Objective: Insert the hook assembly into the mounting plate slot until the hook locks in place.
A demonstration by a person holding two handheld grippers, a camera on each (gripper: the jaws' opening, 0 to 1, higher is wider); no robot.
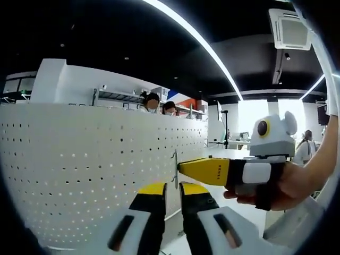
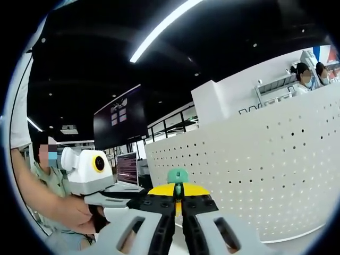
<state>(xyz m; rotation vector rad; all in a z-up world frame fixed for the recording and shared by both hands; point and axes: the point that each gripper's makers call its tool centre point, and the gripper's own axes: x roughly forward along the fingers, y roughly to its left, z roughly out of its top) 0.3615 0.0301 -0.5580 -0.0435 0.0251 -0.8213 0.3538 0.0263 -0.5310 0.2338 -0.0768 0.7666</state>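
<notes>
Right gripper (image 2: 178, 201), jaws pressed onto the green hook assembly (image 2: 177, 176), holds it at the edge of the white perforated mounting plate (image 1: 79, 170). Left gripper (image 1: 173, 194), jaws slightly spread, holds nothing. No legible writing; monitor (image 2: 127, 168) text is blurred.

Bright ceiling light strips (image 1: 202, 42) streak across a dark ceiling; daylight glare whitens the windows (image 1: 255, 114). The pegboard (image 2: 276, 164) is evenly lit, bowed by fisheye distortion. Background figures look soft.

Black ceiling with long light strips (image 1: 196, 40) and a cassette air unit (image 1: 291, 27); dark wall screen (image 2: 121, 123), laptop (image 2: 127, 169), bright windows (image 1: 252, 116) behind.
</notes>
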